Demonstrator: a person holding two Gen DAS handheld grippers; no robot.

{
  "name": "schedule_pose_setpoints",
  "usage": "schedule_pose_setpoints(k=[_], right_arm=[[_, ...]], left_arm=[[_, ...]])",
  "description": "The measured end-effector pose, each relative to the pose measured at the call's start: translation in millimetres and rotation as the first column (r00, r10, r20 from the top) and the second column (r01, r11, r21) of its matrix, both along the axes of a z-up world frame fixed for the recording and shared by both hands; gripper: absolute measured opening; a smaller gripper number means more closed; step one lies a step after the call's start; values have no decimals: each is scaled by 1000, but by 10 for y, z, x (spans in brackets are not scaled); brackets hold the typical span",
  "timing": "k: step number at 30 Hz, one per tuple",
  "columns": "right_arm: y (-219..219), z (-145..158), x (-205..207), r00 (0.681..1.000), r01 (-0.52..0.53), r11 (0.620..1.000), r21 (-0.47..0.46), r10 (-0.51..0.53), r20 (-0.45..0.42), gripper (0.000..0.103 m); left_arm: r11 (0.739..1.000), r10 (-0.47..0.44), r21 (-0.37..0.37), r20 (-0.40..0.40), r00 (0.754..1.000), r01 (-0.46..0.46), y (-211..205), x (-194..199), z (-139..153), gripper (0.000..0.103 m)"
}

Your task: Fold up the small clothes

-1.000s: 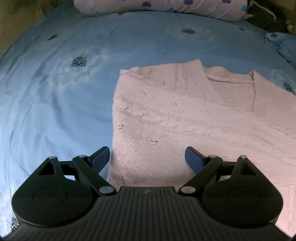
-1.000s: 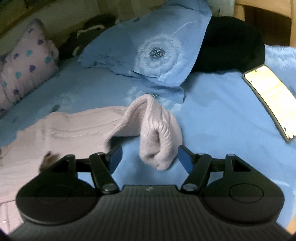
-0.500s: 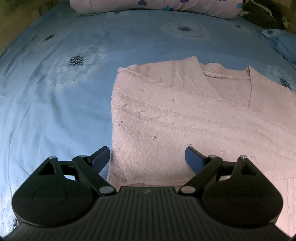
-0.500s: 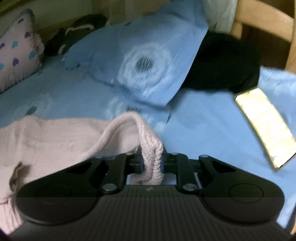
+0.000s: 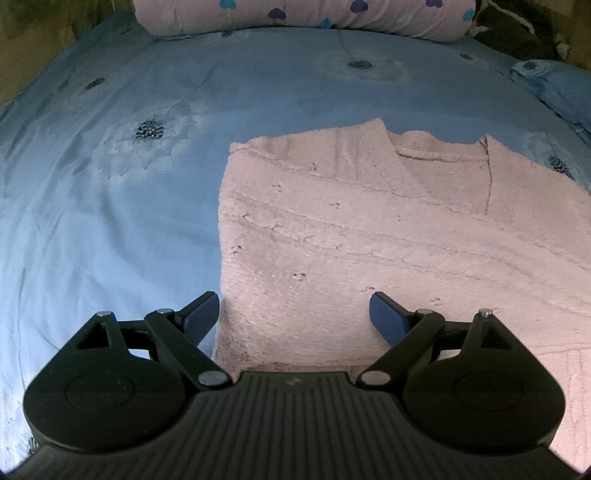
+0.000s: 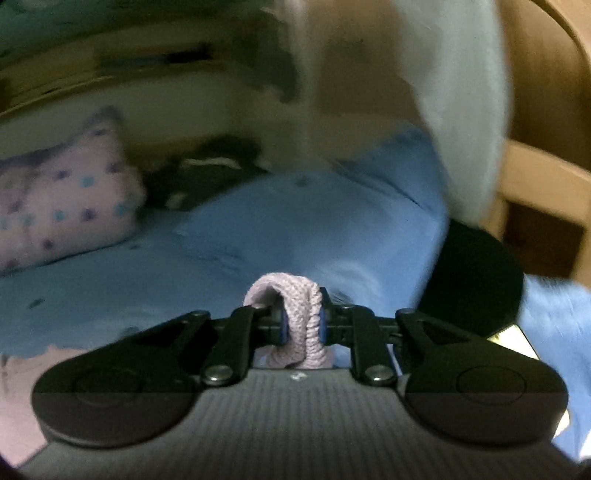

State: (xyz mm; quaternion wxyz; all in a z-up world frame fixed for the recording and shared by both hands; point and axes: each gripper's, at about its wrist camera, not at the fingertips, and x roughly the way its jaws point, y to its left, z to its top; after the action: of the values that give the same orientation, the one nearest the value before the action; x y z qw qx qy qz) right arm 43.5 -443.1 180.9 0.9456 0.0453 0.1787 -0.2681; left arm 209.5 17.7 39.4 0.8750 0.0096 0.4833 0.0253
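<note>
Sweater (image 5: 388,236), pale pink knit, lies flat on the blue bedsheet (image 5: 110,206), filling the centre and right of the left wrist view. Its left edge runs straight down the middle of the frame; the neckline sits at upper centre-right, with a dark seam line just right of it. Cable ridges cross the knit diagonally.

Left gripper (image 5: 293,314), bottom centre of that view, hangs over the sweater's near left corner with jaws spread wide, nothing between them. Left finger sits at the sweater's edge over the sheet, right finger over the knit. Contact with the fabric cannot be told.

Right gripper (image 6: 302,323), lower centre of the right wrist view, is clamped on the cuff (image 6: 301,314), a ribbed pink loop that stands up between the blue pads and bulges above and below them. The jaws have just been closing, with the cuff between them. More pink knit shows at the lower left corner of that frame, blurred.

Surroundings, right wrist view, all motion-blurred: pink dotted pillow (image 6: 62,210) at left, blue pillow (image 6: 314,229) in the centre, a black mound (image 6: 476,273) at right, a bright-screened phone (image 6: 513,338) partly hidden behind the gripper's right arm, wooden frame (image 6: 546,177) at far right. In the left wrist view the dotted pillow (image 5: 295,16) lies along the top edge.
</note>
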Motion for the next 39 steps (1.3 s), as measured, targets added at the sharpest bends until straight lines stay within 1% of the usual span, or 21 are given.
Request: schedule_pose_setpoints(k=[3,7,12,16,20,22,24,27,29,30,32,33,34,35,36,37,38,39], right_arm=[[359,95,139,993,-117,991,-63,118,3,18],[932,186,337,963,-266,960,-87,268,14,18],[1718,144,561,893,-447,890,-89,449,8,18],[2270,-167,720,829,-559,827,-60,558,-38,18],[2647,-649,869,785,-611,791,24,610,-107,18],[2777,-869,917,769,-622,782,50,622,-149,18],[2827,-1028,970,755,-626,774,98,632,-174,18],[2841,-1182,1007,733,-637,756,146,654,-188,20],[2855,-1254,1072,704,-660,729,179,684,-190,20],[2870,-1274,1102,696,-665,724,184,690,-198,21],[2875,-1237,1093,689,-666,724,180,689,-225,23],[2859,-1194,1077,682,-666,722,190,692,-239,26],[2845,-1167,1069,678,-660,724,200,689,-256,35],[2807,-1114,1025,679,-650,730,211,682,-271,42],[2760,-1043,974,683,-638,737,223,676,-278,58],[2711,-1008,929,684,-630,738,241,675,-277,69],[2637,-949,857,684,-629,729,270,684,-254,72],[2561,-920,796,680,-638,710,298,701,-215,73]], left_arm=[[1000,1,0,-1,1000,-1,9,-6,3,91],[1000,-3,-5,5,1000,3,19,-6,18,91],[1000,0,-19,18,1000,1,37,-3,61,91],[1000,4,-26,27,1000,-3,65,-7,97,91],[999,12,-37,34,999,-11,92,-2,125,91],[999,9,-39,41,999,-7,86,4,138,91],[999,6,-37,43,999,-4,71,9,145,91],[999,-2,-39,43,999,4,31,16,144,91],[999,-14,-47,46,999,16,1,9,144,91],[998,-21,-52,49,999,23,-19,2,145,91],[997,-35,-60,58,998,38,-61,-11,146,91],[997,-41,-65,64,997,45,-85,-14,154,91],[996,-48,-75,72,996,53,-120,-21,167,91],[995,-55,-85,82,995,62,-153,-29,183,91],[993,-61,-94,95,994,70,-193,-46,202,91],[991,-68,-104,111,992,80,-237,-70,227,91],[989,-80,-110,129,988,94,-290,-100,255,91],[989,-87,-109,151,985,104,-336,-139,281,91]])
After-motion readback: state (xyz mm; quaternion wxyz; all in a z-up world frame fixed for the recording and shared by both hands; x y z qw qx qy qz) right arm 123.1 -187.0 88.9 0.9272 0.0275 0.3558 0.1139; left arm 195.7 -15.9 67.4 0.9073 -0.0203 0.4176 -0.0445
